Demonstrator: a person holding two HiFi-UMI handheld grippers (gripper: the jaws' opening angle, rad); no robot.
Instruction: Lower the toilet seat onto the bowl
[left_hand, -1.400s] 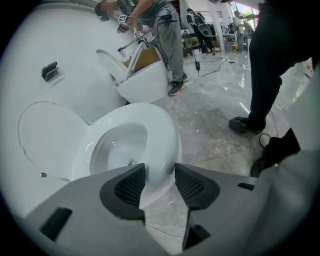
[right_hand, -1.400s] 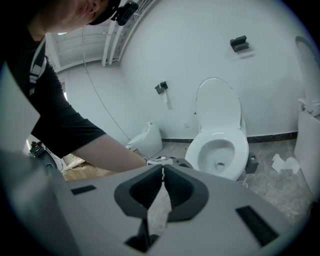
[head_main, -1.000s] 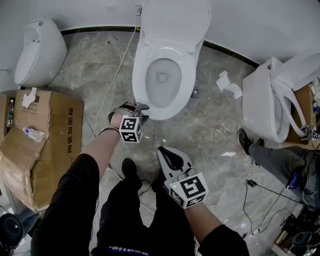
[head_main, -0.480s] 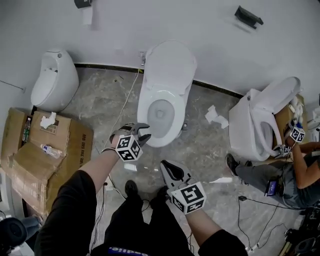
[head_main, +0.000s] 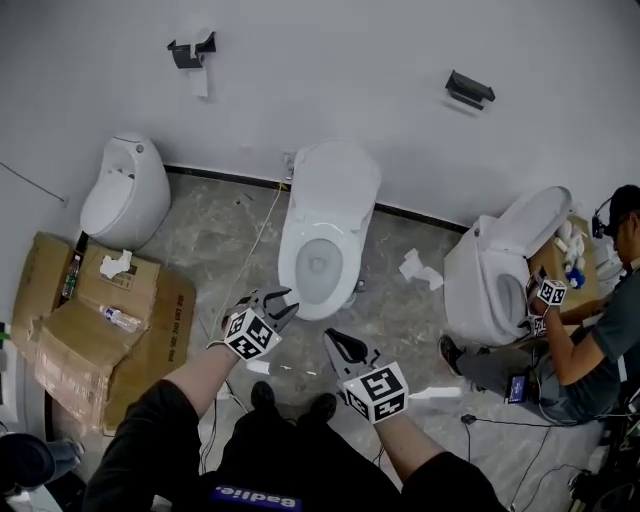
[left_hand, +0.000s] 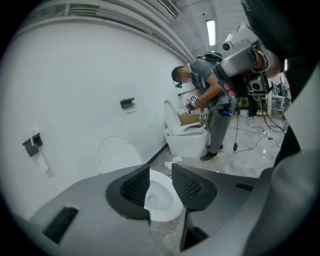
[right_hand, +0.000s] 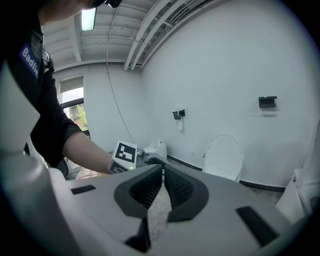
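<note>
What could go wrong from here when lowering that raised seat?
1. The left gripper is well short of the raised seat by the wall. Its jaws are closing with nothing between them, so it may arrive shut and push rather than grip.
2. A pushed seat could drop and slam onto the bowl.
3. A cable lies on the floor left of the toilet, and stepping closer could snag it.

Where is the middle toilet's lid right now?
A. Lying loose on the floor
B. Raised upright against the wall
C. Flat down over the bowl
B: in the head view the lid stands up behind the uncovered bowl, leaning back on the wall. The left gripper view shows it upright too.
</note>
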